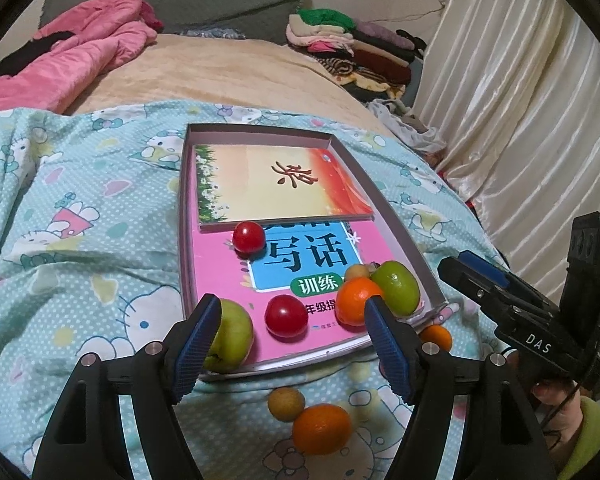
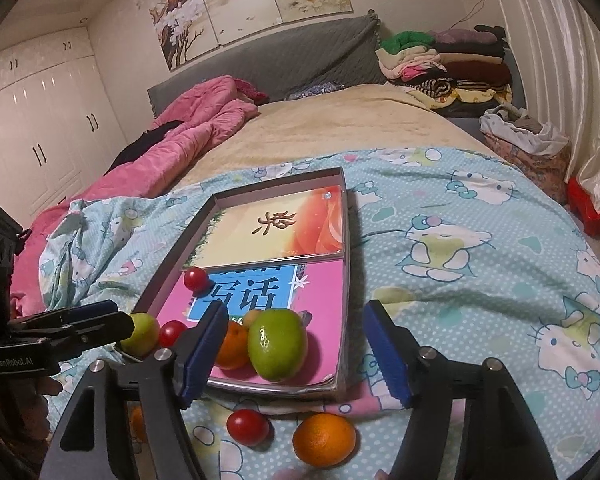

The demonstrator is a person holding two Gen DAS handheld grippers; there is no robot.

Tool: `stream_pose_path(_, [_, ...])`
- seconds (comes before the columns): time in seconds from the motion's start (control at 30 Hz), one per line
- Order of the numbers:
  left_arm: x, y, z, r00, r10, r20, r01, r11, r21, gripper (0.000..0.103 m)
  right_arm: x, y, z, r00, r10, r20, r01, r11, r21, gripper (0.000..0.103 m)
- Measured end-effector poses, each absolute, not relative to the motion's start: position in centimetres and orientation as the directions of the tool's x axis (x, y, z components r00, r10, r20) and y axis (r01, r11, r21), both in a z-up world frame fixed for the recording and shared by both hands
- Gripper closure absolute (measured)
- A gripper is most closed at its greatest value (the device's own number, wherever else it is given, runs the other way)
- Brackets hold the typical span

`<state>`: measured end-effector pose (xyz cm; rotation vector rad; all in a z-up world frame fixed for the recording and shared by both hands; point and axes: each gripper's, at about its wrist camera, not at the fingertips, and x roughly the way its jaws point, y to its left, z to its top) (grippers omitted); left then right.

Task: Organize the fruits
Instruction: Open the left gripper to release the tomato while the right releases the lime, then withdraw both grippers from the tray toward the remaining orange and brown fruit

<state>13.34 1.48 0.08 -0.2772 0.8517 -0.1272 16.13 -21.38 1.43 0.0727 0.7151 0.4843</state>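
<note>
A shallow rectangular cardboard tray (image 1: pixel 396 216) with thin grey walls lies on the bed's pale blue cartoon-cat cotton sheet (image 1: pixel 80 240). Inside it, at the 12 o'clock end, rests a glossy cream-and-orange booklet (image 1: pixel 276 184); under it a smooth pink workbook with a blue title panel (image 1: pixel 228 300) covers the rest of the floor. On the workbook sit a round shiny red cherry tomato (image 1: pixel 248 238) near the booklet's edge, a second red tomato (image 1: pixel 286 316) toward 6 o'clock, a matte yellow-green apple (image 1: pixel 234 334) at the 7 o'clock corner, and at the 4 o'clock corner a dimpled orange tangerine (image 1: pixel 354 300) touching a waxy oval green lime-like fruit (image 1: pixel 396 288), with a small tan round fruit (image 1: pixel 356 272) behind them. Outside the tray, on the sheet at 6 o'clock, lie a tan longan-like ball (image 1: pixel 286 403) touching a larger orange (image 1: pixel 321 423), another small orange (image 1: pixel 436 336) by the tray's corner, and, in the right wrist view, a loose red tomato (image 2: pixel 247 426). The left claw (image 1: pixel 293 316) stands apart, its ribbed blue pads either side of the second tomato and not pressing it. The right claw (image 2: pixel 296 338) is likewise apart around the green fruit, holding nothing.
</note>
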Motion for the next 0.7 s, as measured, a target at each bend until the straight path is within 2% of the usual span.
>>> stream_pose_path(0.7, [11.9,1.4,0.7,0.664,-0.198,-0.721,-0.005,0.963,-0.270,0.027,14.0,-19.8,2.6,0.660,0.480,-0.578,-0.489,0.859,0.156,0.028])
